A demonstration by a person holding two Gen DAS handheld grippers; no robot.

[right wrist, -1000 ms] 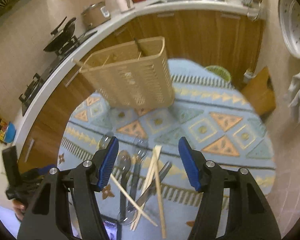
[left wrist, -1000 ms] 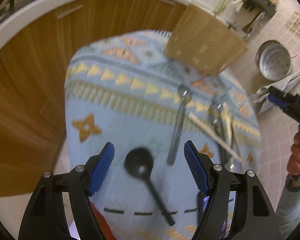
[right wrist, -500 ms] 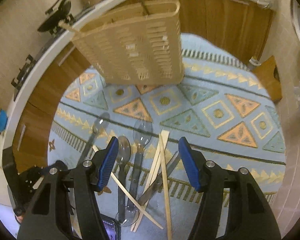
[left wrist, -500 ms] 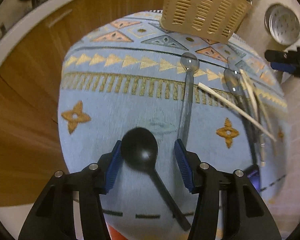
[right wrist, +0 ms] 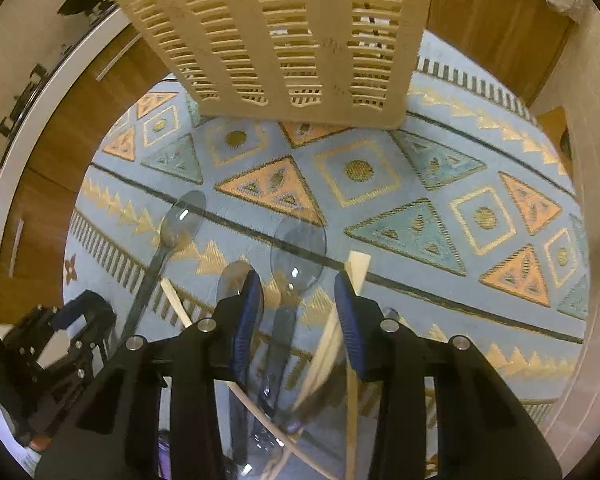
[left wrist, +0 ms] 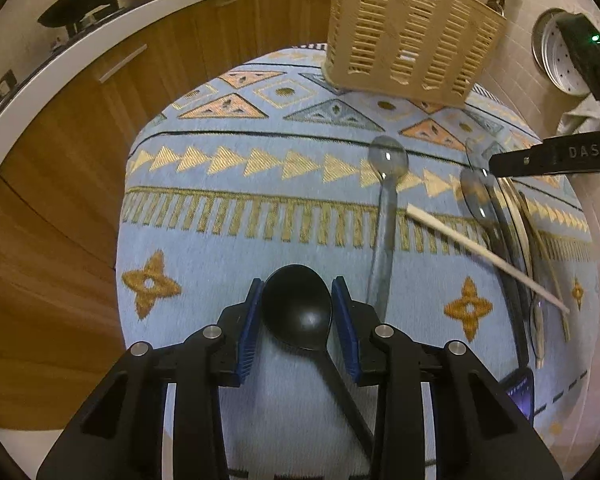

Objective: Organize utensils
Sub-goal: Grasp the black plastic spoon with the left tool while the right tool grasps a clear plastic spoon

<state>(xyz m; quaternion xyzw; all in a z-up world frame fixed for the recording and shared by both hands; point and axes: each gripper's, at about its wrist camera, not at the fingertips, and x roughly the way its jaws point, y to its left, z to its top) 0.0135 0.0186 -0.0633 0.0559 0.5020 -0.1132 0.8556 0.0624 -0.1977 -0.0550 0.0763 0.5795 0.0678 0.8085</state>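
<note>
My left gripper (left wrist: 297, 308) is shut on the bowl of a black spoon (left wrist: 298, 306) that lies on the patterned blue cloth (left wrist: 228, 184). A clear spoon (left wrist: 386, 208) lies just right of it. My right gripper (right wrist: 299, 300) is partly closed, low over a pile of clear spoons (right wrist: 298, 256) and wooden chopsticks (right wrist: 332, 332); its pads (right wrist: 249, 304) straddle a clear spoon's handle without a visible grip. A beige slotted utensil basket (right wrist: 296, 36) stands at the far end of the cloth; it also shows in the left wrist view (left wrist: 408, 36).
Wooden cabinets (left wrist: 80, 128) with a white counter curve round the far and left sides. A metal steamer tray (left wrist: 556, 52) leans on the tiled wall at right. A dark phone (left wrist: 520, 394) lies near the cloth's front right edge. A third clear spoon (right wrist: 168, 248) lies left of the pile.
My left gripper has come down and closed on the black spoon's bowl. My right gripper has dropped towards the pile, moved closer to the basket and narrowed its jaws.
</note>
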